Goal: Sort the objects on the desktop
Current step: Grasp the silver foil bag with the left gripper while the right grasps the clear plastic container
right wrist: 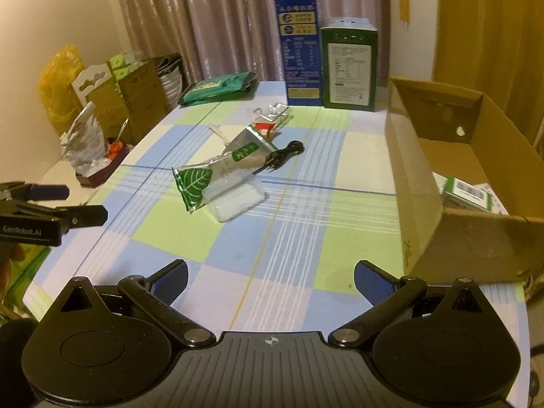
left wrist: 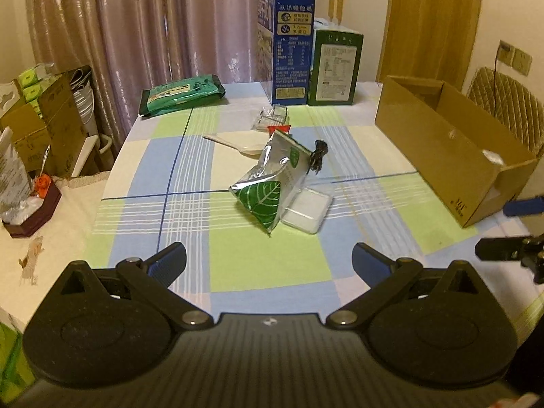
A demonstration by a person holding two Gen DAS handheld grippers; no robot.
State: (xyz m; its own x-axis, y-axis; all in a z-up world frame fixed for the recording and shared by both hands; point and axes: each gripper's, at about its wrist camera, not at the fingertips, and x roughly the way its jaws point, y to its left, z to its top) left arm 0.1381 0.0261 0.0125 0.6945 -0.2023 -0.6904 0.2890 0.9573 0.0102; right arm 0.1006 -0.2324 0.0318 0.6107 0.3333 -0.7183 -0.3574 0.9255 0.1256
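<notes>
Jaws of left gripper point(left wrist: 268, 261) and right gripper point(right wrist: 271, 280) stand wide, empty, above checked tabletop point(left wrist: 238, 265). Pouch point(left wrist: 272, 183) lies mid-surface; cardboard box point(right wrist: 442, 183) at right; curtains point(left wrist: 153, 27) behind.

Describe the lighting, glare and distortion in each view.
Left wrist: warm dim light, glare on the foil pouch, fisheye bending the cardboard box. Right wrist: same yellowish cast, dark vignetted corners, curved table edges, soft distant cartons.
</notes>
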